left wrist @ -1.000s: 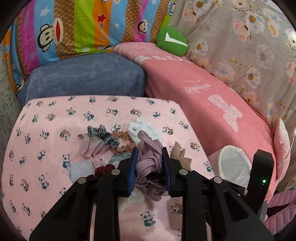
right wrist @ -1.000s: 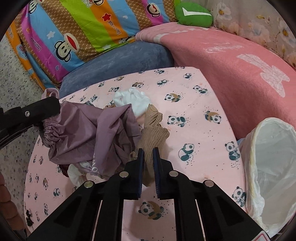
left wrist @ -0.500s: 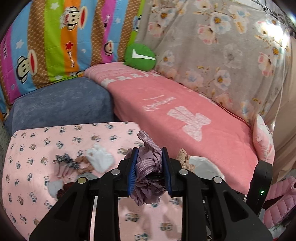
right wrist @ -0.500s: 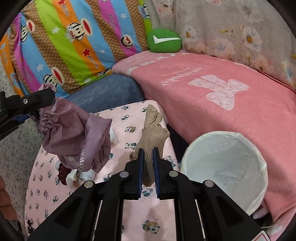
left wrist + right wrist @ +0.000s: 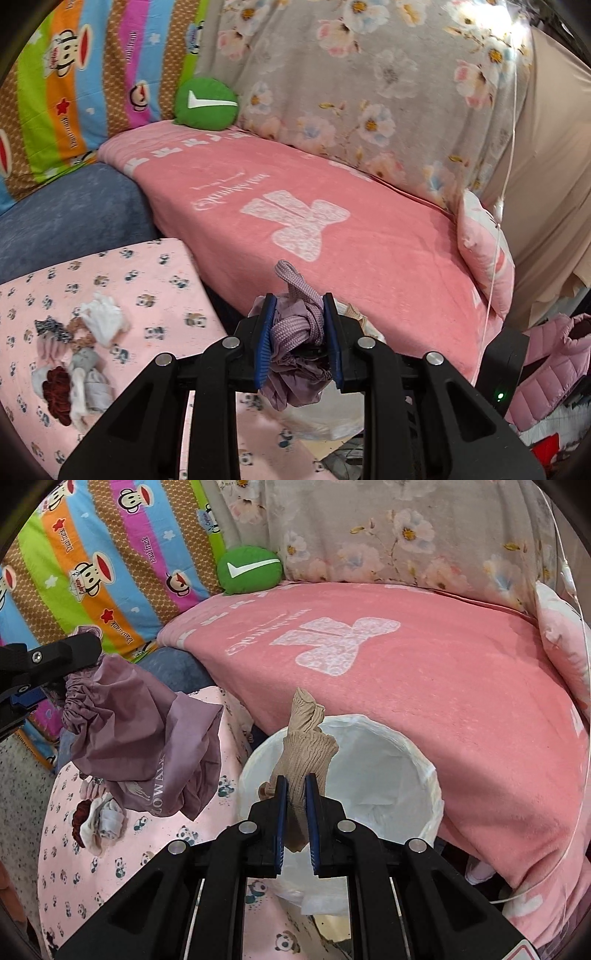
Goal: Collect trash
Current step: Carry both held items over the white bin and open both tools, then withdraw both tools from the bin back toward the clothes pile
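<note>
Panda-print table (image 5: 122, 864) stood beside pink-covered sofa (image 5: 424, 686). Left gripper (image 5: 298, 341) clamped mauve bag (image 5: 295, 332); right gripper (image 5: 295, 812) pinched beige stocking (image 5: 306, 749) over white bin (image 5: 424, 775).

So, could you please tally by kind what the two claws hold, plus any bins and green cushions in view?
Purple bag, in the left claw: 1
Beige stocking, in the right claw: 1
White bin: 1
Green cushion: 1
Total: 4
</note>
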A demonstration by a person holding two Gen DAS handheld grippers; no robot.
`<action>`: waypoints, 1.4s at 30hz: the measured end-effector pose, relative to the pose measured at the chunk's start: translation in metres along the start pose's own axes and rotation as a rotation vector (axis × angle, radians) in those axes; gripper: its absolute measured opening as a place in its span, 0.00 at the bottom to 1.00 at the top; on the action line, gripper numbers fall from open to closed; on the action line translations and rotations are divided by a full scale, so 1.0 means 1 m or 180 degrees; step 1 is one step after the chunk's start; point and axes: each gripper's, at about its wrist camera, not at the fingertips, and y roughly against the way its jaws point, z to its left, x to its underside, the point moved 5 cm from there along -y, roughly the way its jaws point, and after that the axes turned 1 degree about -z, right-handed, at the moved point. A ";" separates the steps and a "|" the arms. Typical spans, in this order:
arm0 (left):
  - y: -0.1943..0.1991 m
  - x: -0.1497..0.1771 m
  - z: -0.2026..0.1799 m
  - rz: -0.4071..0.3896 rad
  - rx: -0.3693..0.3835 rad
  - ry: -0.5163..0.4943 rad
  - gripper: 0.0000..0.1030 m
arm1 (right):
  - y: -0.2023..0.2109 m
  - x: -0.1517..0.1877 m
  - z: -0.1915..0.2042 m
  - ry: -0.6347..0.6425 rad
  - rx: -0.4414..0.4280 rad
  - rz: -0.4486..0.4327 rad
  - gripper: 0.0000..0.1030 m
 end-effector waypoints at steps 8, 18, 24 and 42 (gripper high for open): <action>-0.026 0.006 -0.033 0.0143 0.0106 -0.0110 0.24 | -0.004 0.008 -0.032 -0.0125 0.0104 0.0045 0.11; -0.047 0.011 -0.044 0.0220 0.0159 -0.0066 0.55 | -0.009 0.011 -0.046 -0.0195 0.0148 0.0076 0.12; -0.039 0.010 -0.035 0.0102 -0.0040 -0.0046 0.81 | -0.008 0.009 -0.043 -0.0173 0.0186 0.0020 0.16; -0.013 0.021 0.026 0.0030 -0.0406 0.0281 0.81 | 0.005 0.002 0.005 0.0037 -0.0005 -0.0082 0.39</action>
